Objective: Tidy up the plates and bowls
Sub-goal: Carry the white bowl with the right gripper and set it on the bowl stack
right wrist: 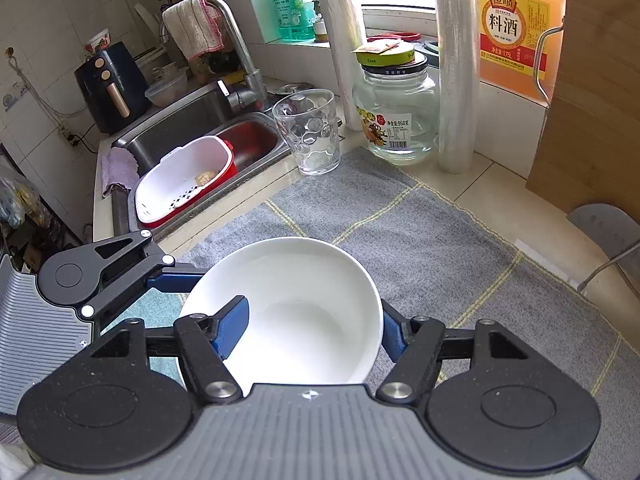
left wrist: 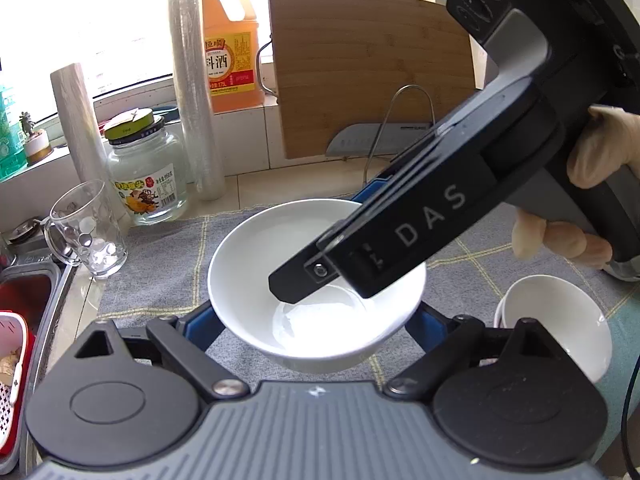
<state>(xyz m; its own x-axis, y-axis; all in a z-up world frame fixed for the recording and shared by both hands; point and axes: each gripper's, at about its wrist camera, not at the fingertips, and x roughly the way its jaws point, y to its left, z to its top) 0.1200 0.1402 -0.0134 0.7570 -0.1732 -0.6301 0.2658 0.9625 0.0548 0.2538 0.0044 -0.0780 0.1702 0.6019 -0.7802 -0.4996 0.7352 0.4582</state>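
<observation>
Right gripper clamps the white bowl's rim; left gripper straddles it, spread.

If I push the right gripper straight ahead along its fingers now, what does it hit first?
Nothing new to reach: the right gripper already straddles the white bowl, one finger inside the rim, so it would likely just push it across the grey mat.

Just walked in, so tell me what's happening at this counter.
A person with a gripper in each hand is sorting white bowls on a grey mat beside the sink. Both grippers are at the same bowl. The right gripper grips its rim, one finger inside and one outside. The left gripper straddles the bowl; whether its fingers touch is unclear. A second bowl sits on the mat to the right.
</observation>
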